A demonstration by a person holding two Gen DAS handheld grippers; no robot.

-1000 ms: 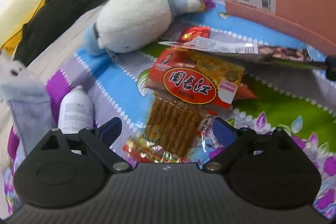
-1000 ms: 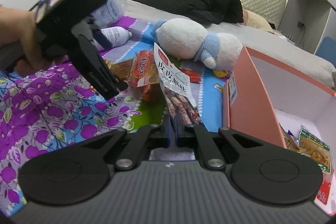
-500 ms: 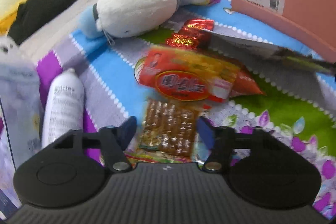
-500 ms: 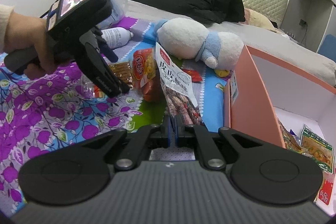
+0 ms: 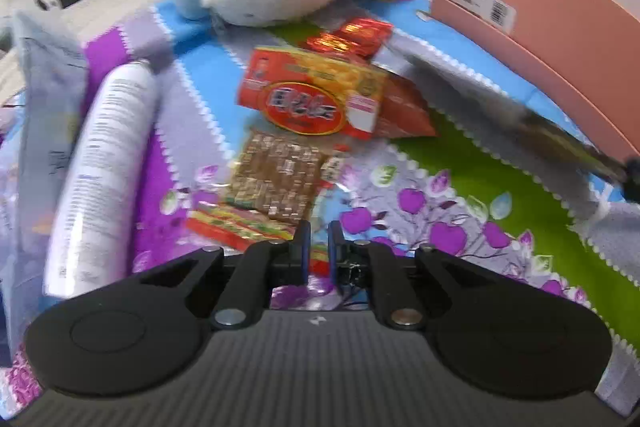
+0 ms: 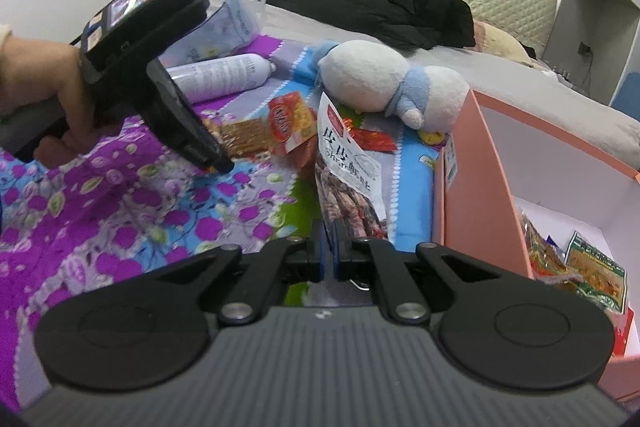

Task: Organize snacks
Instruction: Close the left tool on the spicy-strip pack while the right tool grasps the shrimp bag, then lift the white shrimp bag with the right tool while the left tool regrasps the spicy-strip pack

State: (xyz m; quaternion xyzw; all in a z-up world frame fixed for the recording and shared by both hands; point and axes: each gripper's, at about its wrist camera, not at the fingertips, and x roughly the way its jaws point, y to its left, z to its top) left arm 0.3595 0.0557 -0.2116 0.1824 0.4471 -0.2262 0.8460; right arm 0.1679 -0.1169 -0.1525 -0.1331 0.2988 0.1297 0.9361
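Pink card walls of the box (image 6: 472, 187) stand beside our right claw (image 6: 329, 247), which is clamped on a shrimp-snack packet (image 6: 352, 183), we judge for dropping in. Our left claw (image 5: 317, 247) is closing on the biscuit-stick packet's (image 5: 276, 183) edge on the bed. Only the right view shows packets already boxed (image 6: 592, 263).

Glossy plastic red-orange snack packet (image 5: 316, 99); matt pink cardboard box (image 6: 476, 187); fluffy white-blue plush toy (image 6: 384, 83); floral cloth bedspread (image 6: 120, 227), soft-looking
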